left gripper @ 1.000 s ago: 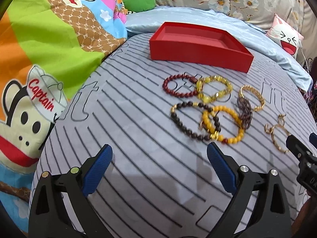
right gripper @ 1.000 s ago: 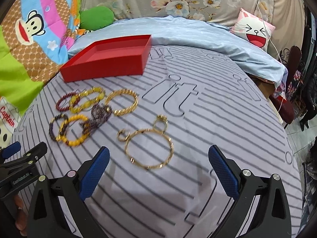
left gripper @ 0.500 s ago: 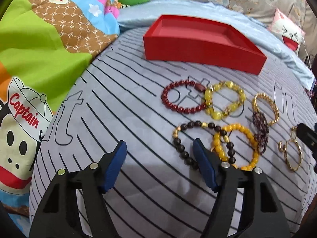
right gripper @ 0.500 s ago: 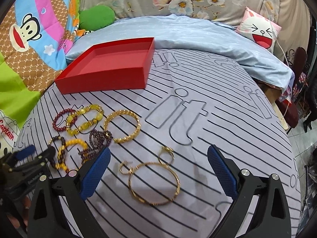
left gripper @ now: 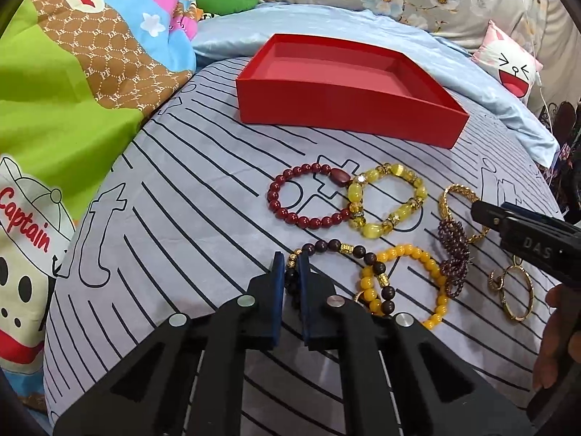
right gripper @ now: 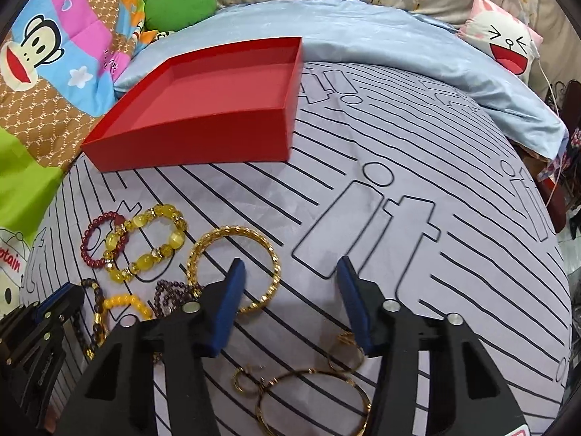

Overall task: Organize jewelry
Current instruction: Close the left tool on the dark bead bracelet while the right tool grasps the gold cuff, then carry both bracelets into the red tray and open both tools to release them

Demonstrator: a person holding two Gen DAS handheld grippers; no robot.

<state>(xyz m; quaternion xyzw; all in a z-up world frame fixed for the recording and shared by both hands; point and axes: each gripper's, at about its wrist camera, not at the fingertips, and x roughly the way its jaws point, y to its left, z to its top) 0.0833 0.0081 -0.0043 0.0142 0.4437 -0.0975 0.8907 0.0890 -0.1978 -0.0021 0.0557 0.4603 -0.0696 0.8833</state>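
In the left wrist view we held the left gripper point(left gripper: 290, 272) with its blue pads pressed together on the near arc of the dark brown wooden-bead bracelet with gold spacers point(left gripper: 328, 246), a pinch low on the strand that we judge was meant to lift it off the bed. That bracelet lay looped through the orange-yellow bead bracelet point(left gripper: 432, 265), so the two may come up tangled. Beyond them lay the dark red bead bracelet point(left gripper: 287, 210) touching the pale yellow chunky-bead bracelet point(left gripper: 394, 218), and farther back the shallow open red cardboard box point(left gripper: 348, 109), with nothing inside, sat on the grey striped bedsheet point(left gripper: 174, 218), presumably the place where the pieces should go. At the right edge the right gripper point(left gripper: 483, 212) reached in over the twisted gold bangle point(left gripper: 445, 198). In the right wrist view we had the right gripper point(right gripper: 290, 272) closing, its pads apart and pinching nothing; the left pad hung over the gold bangle point(right gripper: 272, 254), while the thin gold hoop point(right gripper: 348, 381) and small gold rings point(right gripper: 243, 376) lay below, nearer the camera. The purple beaded strand point(right gripper: 170, 290) sat just left of that pad.
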